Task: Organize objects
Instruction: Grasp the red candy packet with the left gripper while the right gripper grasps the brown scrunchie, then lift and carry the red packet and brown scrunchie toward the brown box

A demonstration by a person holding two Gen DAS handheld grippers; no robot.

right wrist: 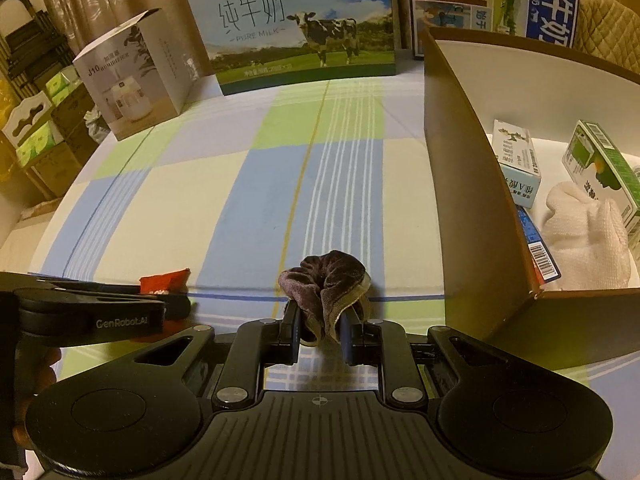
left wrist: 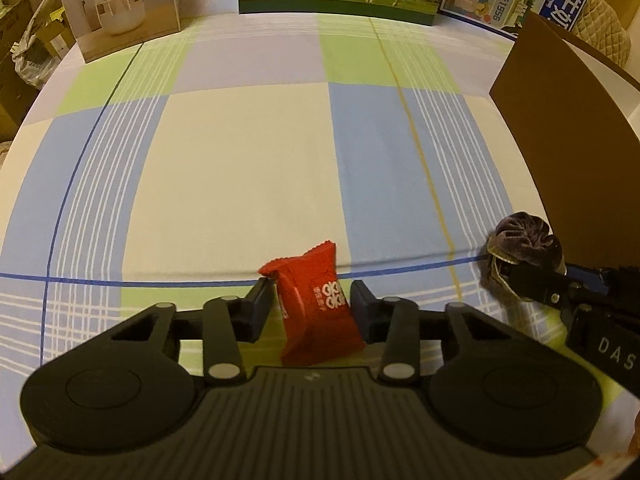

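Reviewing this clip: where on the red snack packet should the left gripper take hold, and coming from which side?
Grip the red snack packet across its puffy middle, coming straight from the near side. It stands tilted between the left gripper fingers, crimped end pointing away, flat faces toward the pads.

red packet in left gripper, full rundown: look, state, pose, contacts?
The red packet is a small pillow-style snack sachet, glossy foil-like wrapper with a serrated top edge and white printed characters on its face. It looks sealed, slightly creased. It stands roughly upright, tilted a bit, between the fingers of the left gripper, which touch both its sides. Whether its bottom rests on the checked tablecloth is hidden. From the right wrist view only its top edge shows.
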